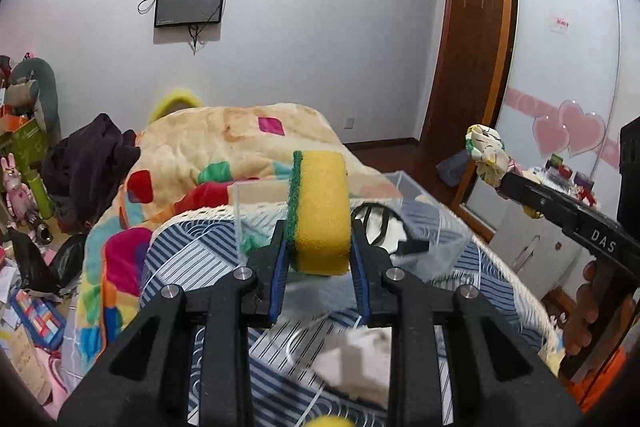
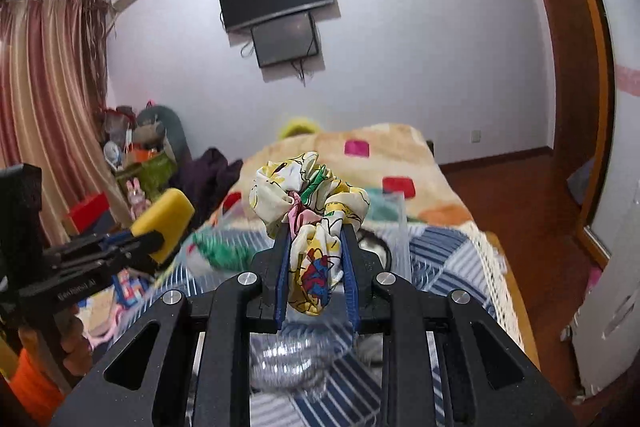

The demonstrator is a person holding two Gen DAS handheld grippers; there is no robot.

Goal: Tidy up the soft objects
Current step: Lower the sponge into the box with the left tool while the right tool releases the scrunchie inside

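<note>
Soft objects are what I'm sorting here, and both of mine are in the air above the bed (image 1: 192, 259) with its blue striped cover. The clear plastic box (image 1: 404, 187), which I judge to be the destination, sits toward the far edge of that striped cover, just ahead of both tools; its walls are nearly invisible against the blanket, so I could easily misjudge the rim and release short of it.

My left gripper (image 1: 318, 251) is clamped on the yellow sponge (image 1: 320, 211), green scouring face to the left. Only the lower part sits between the pads and the foam is squashed, so if I ease the jaws unevenly it may spring sideways and bounce off the box wall.

My right gripper (image 2: 316, 267) is closed on the printed fabric scrunchie (image 2: 310, 203), loops bulging above and hanging below the pads. A loop could snag on a finger when I let go, dragging it back out.

The two tools are near one another; converging on the box together risks a knock.
</note>
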